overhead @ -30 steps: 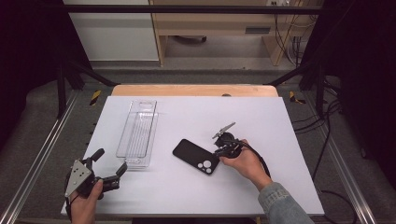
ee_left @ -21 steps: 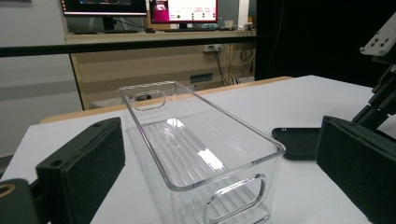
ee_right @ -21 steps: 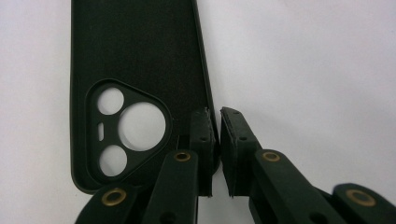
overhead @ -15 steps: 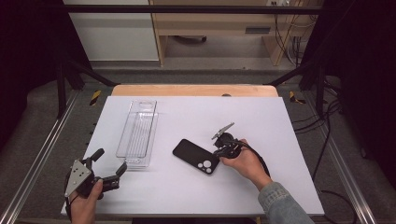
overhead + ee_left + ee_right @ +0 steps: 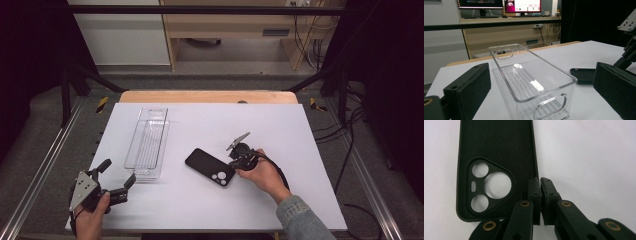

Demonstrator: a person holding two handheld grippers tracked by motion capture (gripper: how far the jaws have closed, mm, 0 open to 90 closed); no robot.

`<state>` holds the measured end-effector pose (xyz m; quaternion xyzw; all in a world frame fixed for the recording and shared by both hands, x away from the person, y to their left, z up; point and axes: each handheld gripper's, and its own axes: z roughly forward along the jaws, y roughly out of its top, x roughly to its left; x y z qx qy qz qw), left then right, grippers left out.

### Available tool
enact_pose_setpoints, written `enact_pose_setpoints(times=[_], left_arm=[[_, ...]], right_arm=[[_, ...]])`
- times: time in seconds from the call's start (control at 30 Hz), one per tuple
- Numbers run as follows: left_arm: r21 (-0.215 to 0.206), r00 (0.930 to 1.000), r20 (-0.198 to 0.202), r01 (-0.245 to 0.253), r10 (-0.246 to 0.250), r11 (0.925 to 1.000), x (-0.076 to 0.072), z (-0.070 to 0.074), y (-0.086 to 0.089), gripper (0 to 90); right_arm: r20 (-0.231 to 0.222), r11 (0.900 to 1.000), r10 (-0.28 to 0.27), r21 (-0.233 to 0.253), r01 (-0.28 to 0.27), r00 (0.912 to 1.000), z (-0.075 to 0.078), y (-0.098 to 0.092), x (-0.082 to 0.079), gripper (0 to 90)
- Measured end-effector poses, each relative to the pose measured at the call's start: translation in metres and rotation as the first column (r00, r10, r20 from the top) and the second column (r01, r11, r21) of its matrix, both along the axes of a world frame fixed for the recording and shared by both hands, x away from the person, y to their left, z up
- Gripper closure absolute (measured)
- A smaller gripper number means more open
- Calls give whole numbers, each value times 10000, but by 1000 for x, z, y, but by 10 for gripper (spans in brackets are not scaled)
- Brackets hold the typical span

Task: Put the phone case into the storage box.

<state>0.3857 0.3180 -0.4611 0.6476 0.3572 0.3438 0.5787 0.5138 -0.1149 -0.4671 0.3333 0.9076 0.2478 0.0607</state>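
Right fingers [image 5: 540,195]: closed together on the side wall of the black phone case [image 5: 496,157], one pad inside the rim and one outside; the gap between the pads is all but gone.
Right gripper [image 5: 239,161]: held low at the case's camera-cutout end, the person's hand [image 5: 262,172] behind it.
Phone case: lying flat on the white counter [image 5: 280,130], hollow side up, right of the clear bin [image 5: 147,142] and apart from it; no lift can be made out.
Left fingers [image 5: 469,87]: spread wide, holding nothing, with the near end of the bin between them in the left gripper view.
Left gripper [image 5: 116,181]: near the counter's front left corner, just short of the bin's near end, not touching it.
Clear bin: upright, empty, long axis running away from the person.
Progress: grip on the case looks made; this seems an early stage.
Left to do: likely lifting the case, carrying it over and setting it in the bin.
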Motion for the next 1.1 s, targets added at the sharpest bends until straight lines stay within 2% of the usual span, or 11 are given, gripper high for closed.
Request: enact_pose_setpoints(times=[1.1], left_arm=[[61, 10000, -26, 35, -35, 10000, 1, 0, -1, 10]], right_arm=[[127, 9999, 87, -128, -85, 9999, 0, 2, -2, 867]])
